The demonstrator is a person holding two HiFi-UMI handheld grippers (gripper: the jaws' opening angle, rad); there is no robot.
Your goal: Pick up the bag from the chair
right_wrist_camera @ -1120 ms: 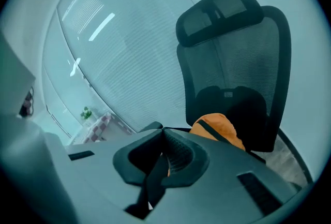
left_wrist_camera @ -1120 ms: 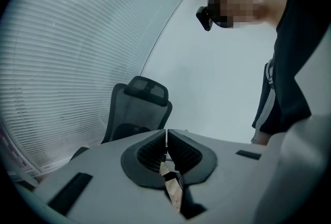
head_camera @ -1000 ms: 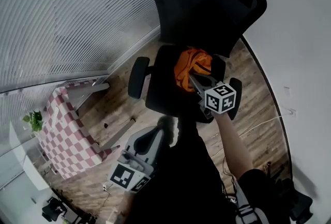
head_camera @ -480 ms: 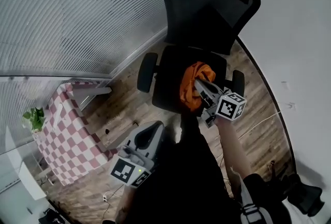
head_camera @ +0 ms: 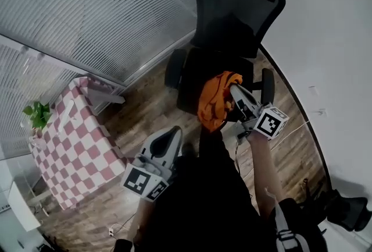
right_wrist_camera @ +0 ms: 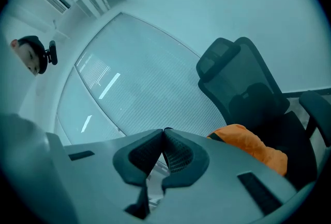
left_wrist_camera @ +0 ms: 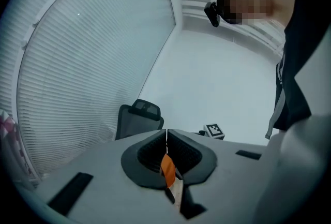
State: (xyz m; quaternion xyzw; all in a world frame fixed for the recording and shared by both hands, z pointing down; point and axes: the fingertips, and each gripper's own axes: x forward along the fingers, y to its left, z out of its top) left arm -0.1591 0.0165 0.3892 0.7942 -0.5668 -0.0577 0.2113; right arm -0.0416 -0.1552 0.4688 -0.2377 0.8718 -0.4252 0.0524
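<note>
Bag (head_camera: pixel 215 103) hangs at 8 o'clock off the right gripper (head_camera: pixel 233 90) (jaws pinched shut on it), in front of the chair (head_camera: pixel 235 18).

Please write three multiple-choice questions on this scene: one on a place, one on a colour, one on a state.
1. Where is the bag?
A) flat on the checked table
B) hanging at the right gripper, in front of the chair
C) on the floor

2. What colour is the bag?
A) orange
B) blue
C) white

3. How do the jaws of the left gripper stand?
A) wide apart
B) closed on the bag
C) together, gripping nothing

Answers:
1 B: the head view shows it dangling there.
2 A: the head view and the right gripper view both show orange cloth.
3 C: its own view shows the tips touching, away from the bag.
</note>
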